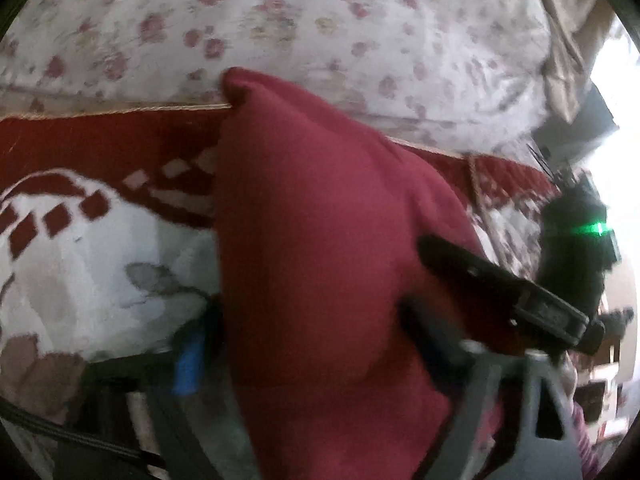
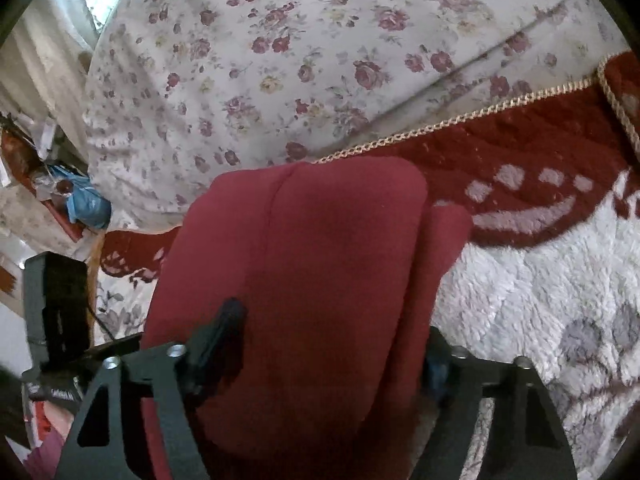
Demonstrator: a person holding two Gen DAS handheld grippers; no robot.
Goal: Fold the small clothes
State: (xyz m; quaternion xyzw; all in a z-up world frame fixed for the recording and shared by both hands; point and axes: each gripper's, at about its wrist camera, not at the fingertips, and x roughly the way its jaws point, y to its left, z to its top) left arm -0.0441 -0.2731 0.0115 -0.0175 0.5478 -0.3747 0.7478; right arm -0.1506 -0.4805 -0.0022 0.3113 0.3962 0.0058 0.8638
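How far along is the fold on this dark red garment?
Partly done, at best. The dark red knit garment already looks doubled lengthwise, with a second layer edge showing at its right in the right wrist view. In hand: it lies between the jaws of both the left gripper and right gripper; whether either pinches it is unclear. Left: laying it flat on the red-and-white plush blanket and finishing the fold.

A plain dark-red garment point(image 2: 320, 280), a red-and-white blanket point(image 2: 540, 272), and a white sheet point(image 2: 280, 60) with pink roses.
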